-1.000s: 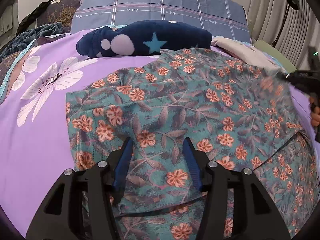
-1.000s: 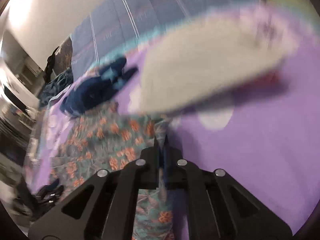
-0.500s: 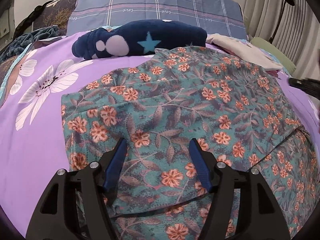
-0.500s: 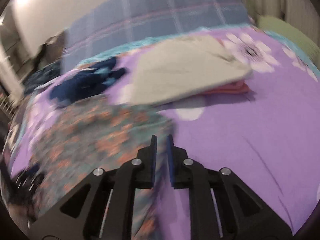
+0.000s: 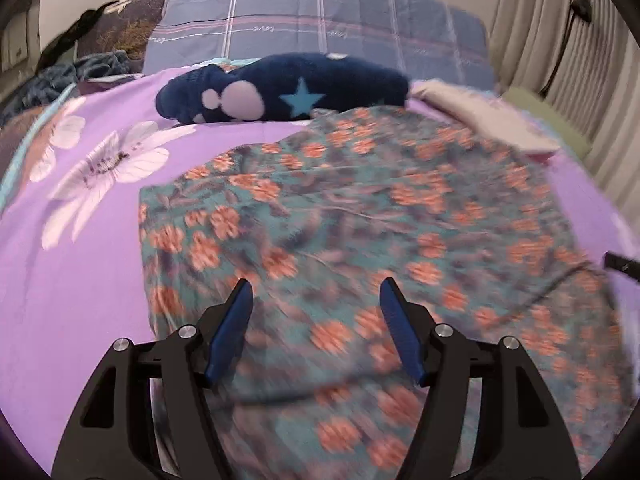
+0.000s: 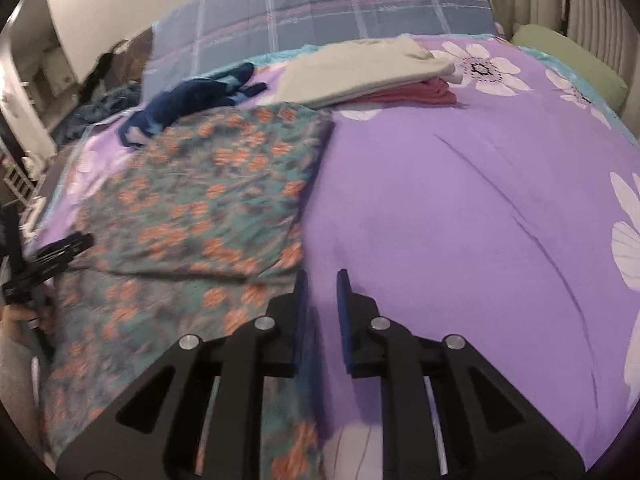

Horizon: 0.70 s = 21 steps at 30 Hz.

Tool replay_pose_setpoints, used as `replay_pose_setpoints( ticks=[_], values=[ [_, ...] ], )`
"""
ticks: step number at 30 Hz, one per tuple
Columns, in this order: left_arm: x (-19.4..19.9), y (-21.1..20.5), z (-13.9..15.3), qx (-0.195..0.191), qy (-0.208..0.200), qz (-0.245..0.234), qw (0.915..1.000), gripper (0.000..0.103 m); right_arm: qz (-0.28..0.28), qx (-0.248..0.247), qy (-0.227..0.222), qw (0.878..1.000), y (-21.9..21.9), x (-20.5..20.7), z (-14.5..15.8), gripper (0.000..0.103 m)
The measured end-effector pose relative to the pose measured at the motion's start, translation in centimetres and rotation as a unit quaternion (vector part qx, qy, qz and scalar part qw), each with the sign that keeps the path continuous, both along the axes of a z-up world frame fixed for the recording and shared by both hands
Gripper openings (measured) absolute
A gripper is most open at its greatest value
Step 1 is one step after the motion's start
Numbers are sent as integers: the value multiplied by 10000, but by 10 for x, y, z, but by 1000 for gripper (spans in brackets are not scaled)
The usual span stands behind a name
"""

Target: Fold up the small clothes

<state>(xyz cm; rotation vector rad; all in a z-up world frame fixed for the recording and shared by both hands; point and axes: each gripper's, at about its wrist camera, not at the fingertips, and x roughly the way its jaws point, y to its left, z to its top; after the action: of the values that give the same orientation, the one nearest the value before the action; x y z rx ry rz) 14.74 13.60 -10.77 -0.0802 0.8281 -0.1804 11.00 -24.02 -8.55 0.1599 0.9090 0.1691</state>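
Observation:
A teal garment with orange flowers point(image 5: 380, 216) lies on the purple bedspread, its upper half folded over the lower part. It also shows in the right wrist view point(image 6: 208, 200). My left gripper point(image 5: 316, 292) is open and empty, hovering over the garment's near part. My right gripper point(image 6: 320, 280) is open a narrow gap and empty, above the bedspread just beside the garment's right edge. The left gripper also shows at the far left of the right wrist view point(image 6: 60, 248).
A navy plush garment with a star point(image 5: 280, 92) lies behind the floral one. A stack of folded beige and red clothes point(image 6: 368, 72) sits at the back right. A plaid pillow point(image 5: 320, 36) is at the headboard. Purple flowered bedspread point(image 6: 460, 200) stretches to the right.
My right gripper let go of the garment's edge, opened slightly and pulled back to the right. My left gripper opened wider and drew back a little. The folded half now lies flat.

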Motion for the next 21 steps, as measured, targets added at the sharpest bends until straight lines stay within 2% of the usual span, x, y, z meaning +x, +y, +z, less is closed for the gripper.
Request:
replay_pose_setpoints(
  ticks=[3, 9, 11, 13, 18, 21],
  values=[
    [-27, 0, 5, -95, 37, -109, 9999, 67, 111, 42, -31, 9999, -3, -19, 5, 18],
    [-86, 8, 9, 99, 84, -281, 9995, 67, 290, 276, 64, 9992, -2, -67, 4, 19],
    [-104, 9, 8, 197, 150, -360, 9990, 67, 450, 363, 97, 9983, -1, -82, 4, 22],
    [-121, 5, 7, 410, 159, -450, 9980, 67, 597, 412, 131, 9973, -1, -94, 4, 23],
    [-145, -7, 12, 547, 71, -637, 9964, 67, 947, 511, 150, 9941, -4, -131, 8, 26],
    [-149, -15, 15, 640, 25, -683, 9956, 68, 1151, 601, 149, 9914, -12, -152, 9, 35]
  ],
)
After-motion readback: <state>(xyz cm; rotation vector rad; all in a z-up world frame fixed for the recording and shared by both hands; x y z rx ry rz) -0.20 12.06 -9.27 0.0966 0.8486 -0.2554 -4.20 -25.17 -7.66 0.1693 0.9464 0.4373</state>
